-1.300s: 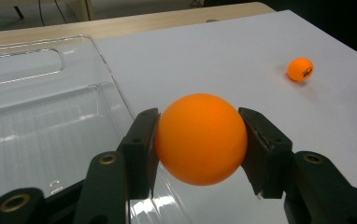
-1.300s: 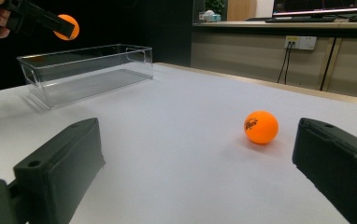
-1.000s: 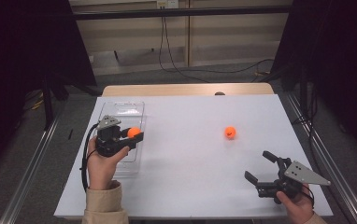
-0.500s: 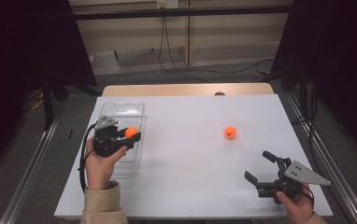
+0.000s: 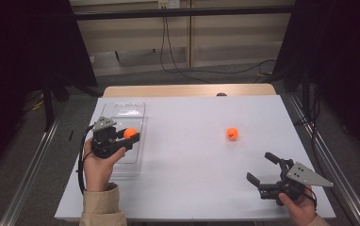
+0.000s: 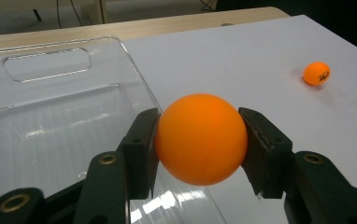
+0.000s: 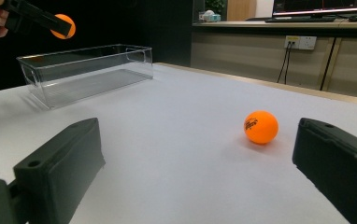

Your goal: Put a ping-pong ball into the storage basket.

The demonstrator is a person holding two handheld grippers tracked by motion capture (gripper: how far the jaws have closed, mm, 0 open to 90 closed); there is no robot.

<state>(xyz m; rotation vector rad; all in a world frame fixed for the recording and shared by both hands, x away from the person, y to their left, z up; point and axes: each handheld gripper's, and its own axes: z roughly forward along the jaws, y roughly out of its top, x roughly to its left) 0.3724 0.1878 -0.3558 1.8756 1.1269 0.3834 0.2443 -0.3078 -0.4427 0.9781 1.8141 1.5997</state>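
High view: left gripper pinches an orange ball and has edged forward over the clear bin, ready to drop. Second ball lies mid-table; right gripper waits, jaws spread.
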